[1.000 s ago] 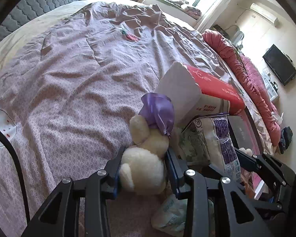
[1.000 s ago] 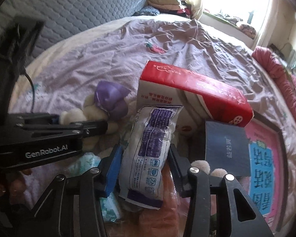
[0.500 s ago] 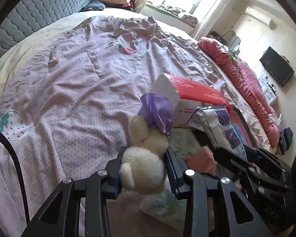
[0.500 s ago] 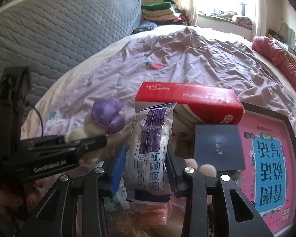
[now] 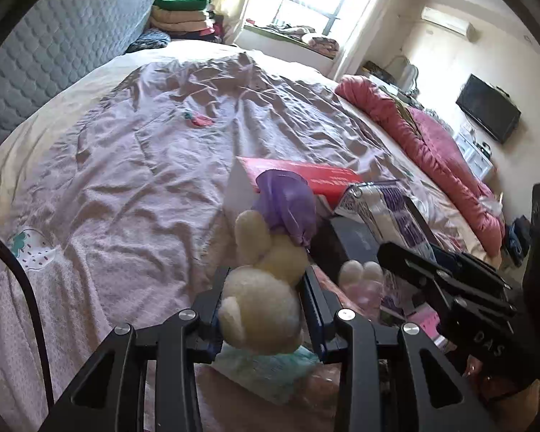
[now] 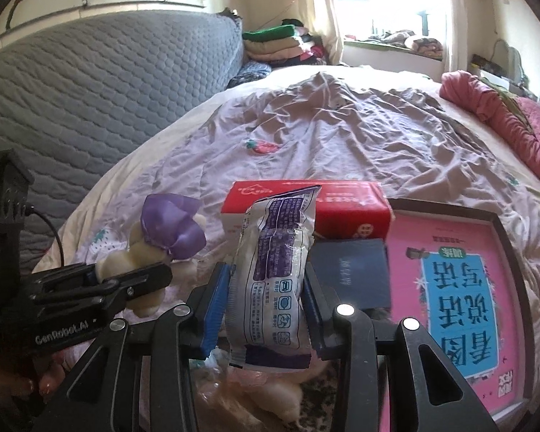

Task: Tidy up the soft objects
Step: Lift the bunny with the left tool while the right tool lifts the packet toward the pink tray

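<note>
Left gripper (image 5: 266,309): clenched on plush toy (image 5: 261,309), lower centre.
Right gripper (image 6: 266,306): grasping wipes packet (image 6: 273,280).
Risk: slick packet could slide out; toy's squashy body may slip.

Your left gripper (image 5: 266,309) is closed on the cream plush rabbit (image 5: 266,288), its fingers (image 5: 212,302) pressing the body from both sides and holding it raised. Your right gripper (image 6: 266,302) sits just beside it, fingers (image 6: 216,306) clamped on the white and purple packet (image 6: 273,273), held upright. Your left hand (image 6: 18,381) shows fingertips under its handle.
</note>
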`<state>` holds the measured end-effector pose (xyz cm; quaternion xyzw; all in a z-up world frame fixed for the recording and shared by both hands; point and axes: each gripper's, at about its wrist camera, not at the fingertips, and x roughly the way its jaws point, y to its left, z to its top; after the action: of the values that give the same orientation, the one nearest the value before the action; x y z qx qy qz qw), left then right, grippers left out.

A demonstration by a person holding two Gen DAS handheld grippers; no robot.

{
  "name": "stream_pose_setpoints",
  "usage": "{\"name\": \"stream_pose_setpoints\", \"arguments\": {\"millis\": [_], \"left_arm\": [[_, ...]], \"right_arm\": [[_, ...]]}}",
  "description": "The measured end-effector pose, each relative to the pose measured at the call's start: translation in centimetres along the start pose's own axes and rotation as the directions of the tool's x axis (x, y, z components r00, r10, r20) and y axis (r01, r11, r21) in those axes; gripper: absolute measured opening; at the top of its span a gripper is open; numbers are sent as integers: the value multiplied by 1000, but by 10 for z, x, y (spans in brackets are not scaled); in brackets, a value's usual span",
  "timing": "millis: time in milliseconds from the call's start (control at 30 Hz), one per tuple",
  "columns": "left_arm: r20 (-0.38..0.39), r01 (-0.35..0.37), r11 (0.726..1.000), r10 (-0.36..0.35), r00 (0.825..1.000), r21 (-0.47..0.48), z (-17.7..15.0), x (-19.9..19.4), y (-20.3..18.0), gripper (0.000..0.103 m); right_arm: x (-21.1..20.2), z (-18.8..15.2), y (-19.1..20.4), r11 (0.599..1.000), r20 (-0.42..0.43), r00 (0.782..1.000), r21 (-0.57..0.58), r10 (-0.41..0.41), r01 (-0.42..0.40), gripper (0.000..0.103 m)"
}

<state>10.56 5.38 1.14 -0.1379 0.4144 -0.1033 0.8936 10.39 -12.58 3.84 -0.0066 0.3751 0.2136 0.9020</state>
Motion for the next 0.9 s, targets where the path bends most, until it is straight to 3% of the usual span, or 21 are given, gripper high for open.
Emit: {"name": "stream_pose_setpoints", "arguments": {"millis": [433,733,900], "left_arm": [[-26,19,995,-17,1000,101,-12,-8,-76,38],[-102,36,986,-20,995,164,-26,4,-130,38],[-124,41,976,-15,992,212,-28,11,-164,38]], "right_arm": [[-43,-24,-64,991,53,997,122,-55,48,40],[-76,-34,-115,972,105,989,220,-102,77,40],[-86,-41,-142,959,93,986,261,-139,110,40]]}}
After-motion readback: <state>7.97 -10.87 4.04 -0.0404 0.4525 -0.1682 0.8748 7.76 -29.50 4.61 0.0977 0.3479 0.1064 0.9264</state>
